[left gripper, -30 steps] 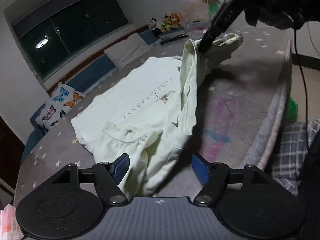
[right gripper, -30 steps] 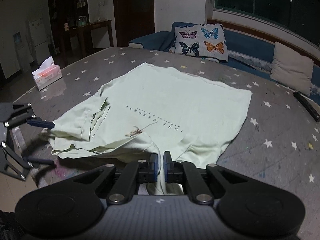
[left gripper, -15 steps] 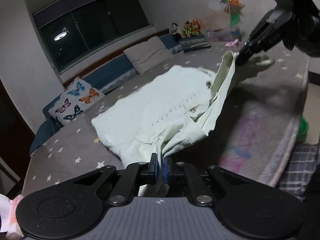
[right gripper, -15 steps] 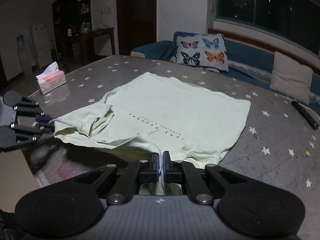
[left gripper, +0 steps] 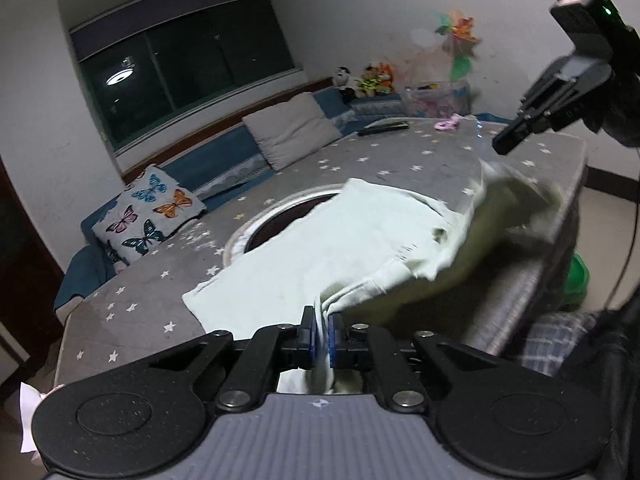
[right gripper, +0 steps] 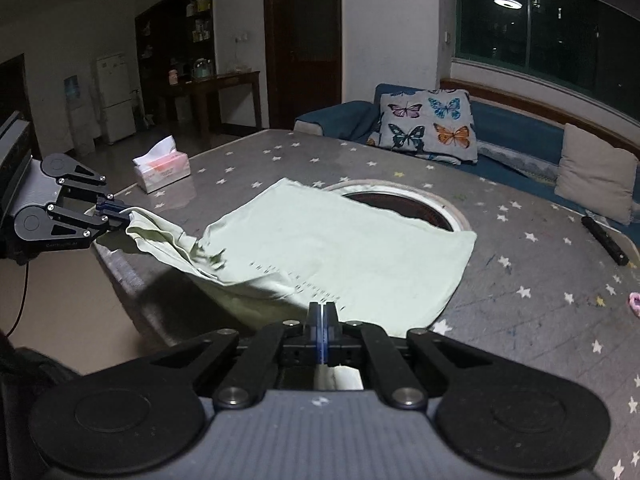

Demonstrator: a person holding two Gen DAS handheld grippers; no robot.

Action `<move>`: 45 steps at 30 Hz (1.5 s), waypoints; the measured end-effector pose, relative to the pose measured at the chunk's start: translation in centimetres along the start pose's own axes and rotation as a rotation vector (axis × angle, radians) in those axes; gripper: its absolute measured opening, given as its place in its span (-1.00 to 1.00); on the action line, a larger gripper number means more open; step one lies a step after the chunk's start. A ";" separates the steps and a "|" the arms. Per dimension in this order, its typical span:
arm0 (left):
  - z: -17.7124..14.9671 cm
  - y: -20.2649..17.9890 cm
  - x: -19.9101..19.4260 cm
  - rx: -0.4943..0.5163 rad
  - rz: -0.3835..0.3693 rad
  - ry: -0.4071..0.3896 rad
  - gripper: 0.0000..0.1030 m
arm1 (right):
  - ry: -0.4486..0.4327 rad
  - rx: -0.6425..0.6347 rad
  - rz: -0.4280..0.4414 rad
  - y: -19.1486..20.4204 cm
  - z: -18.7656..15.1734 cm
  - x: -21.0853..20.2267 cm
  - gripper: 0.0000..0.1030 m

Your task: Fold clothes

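Note:
A pale green T-shirt [right gripper: 340, 240] with a line of small print lies on the grey star-patterned table [right gripper: 520, 264]. Its near edge is lifted and stretched between both grippers. My left gripper [left gripper: 322, 326] is shut on a bunched fold of the shirt [left gripper: 320, 256]. In the right wrist view the left gripper [right gripper: 122, 214] pinches the shirt's left corner at the table's edge. My right gripper [right gripper: 322, 314] is shut on the shirt's edge, with cloth showing behind its pads. In the left wrist view the right gripper [left gripper: 505, 145] hangs above the blurred, raised far corner.
A round opening in the table [right gripper: 404, 204] shows just beyond the shirt. A tissue box [right gripper: 162, 164] stands far left, a black remote [right gripper: 604, 240] and a small pink item [right gripper: 634, 304] lie right. A butterfly pillow [right gripper: 428, 124] and sofa lie behind. The table drops off at its side edge [left gripper: 560, 240].
My left gripper closed on the shirt's near fold. Both grippers rose and drew the near edge up and back, sliding the shirt and baring the round opening.

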State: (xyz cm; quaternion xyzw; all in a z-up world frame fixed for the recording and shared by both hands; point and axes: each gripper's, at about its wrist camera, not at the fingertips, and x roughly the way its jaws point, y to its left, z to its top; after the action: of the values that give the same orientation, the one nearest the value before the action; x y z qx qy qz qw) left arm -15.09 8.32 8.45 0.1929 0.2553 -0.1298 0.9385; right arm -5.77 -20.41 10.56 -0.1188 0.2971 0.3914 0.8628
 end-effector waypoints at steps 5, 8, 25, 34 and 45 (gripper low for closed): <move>0.3 1.3 1.8 -0.019 0.007 0.018 -0.88 | 0.027 0.036 -0.013 -1.5 0.8 2.0 -1.00; 0.5 2.3 3.0 -0.050 0.007 0.034 -0.88 | 0.072 0.034 0.012 -1.3 0.5 2.9 -0.93; 0.6 4.7 10.8 -0.158 0.001 0.150 -0.87 | 0.243 -0.295 0.214 7.1 -3.7 7.4 -0.27; 0.5 4.8 10.3 -0.158 0.001 0.146 -0.87 | 0.282 -0.476 0.189 10.1 -5.8 9.9 -0.33; -0.2 5.2 9.1 -0.163 0.008 0.138 -0.87 | 0.237 -0.574 0.151 9.8 -6.7 9.5 -0.51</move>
State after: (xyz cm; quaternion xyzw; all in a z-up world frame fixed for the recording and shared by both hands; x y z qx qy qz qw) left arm -5.81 11.72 4.98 0.1257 0.3284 -0.0911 0.9317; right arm -10.91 -11.08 -0.27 -0.3797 0.2810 0.5055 0.7220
